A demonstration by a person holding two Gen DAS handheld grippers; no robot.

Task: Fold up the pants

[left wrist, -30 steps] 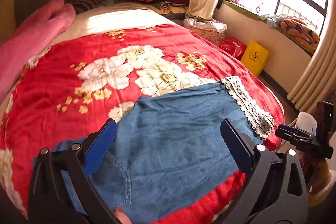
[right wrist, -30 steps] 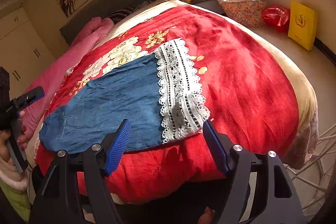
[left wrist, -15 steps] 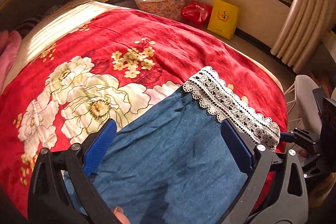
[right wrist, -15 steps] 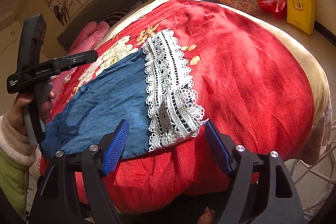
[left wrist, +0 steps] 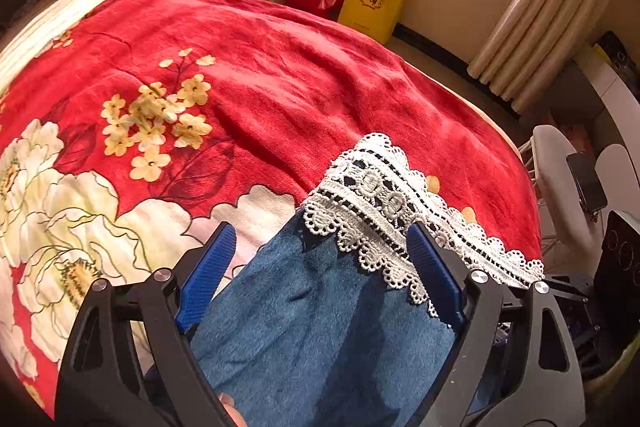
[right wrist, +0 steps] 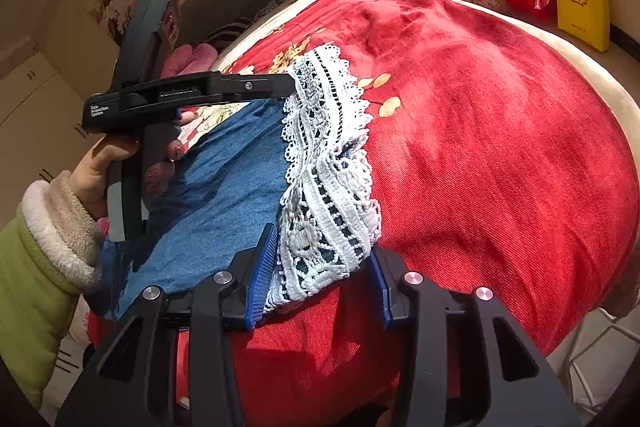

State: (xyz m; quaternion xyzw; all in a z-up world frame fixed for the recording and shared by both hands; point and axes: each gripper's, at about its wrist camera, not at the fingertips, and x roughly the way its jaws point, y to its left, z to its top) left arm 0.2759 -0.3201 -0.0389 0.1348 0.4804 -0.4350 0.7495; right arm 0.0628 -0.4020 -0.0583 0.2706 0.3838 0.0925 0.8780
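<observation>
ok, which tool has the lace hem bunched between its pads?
Right tool: jaws closing, lace hem bunched up between them. Left tool, also closing, only straddles the hem's far corner, which lies flat.

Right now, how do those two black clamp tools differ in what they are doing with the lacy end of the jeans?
The right gripper has its jaws closing around the near corner of the lace hem, bunching it; the left gripper has wider jaws, also closing, straddling the far corner where denim meets lace. The right gripper points along the hem edge; the left gripper comes in over the blue pants. Both have blue pads and are hand-held.
</observation>
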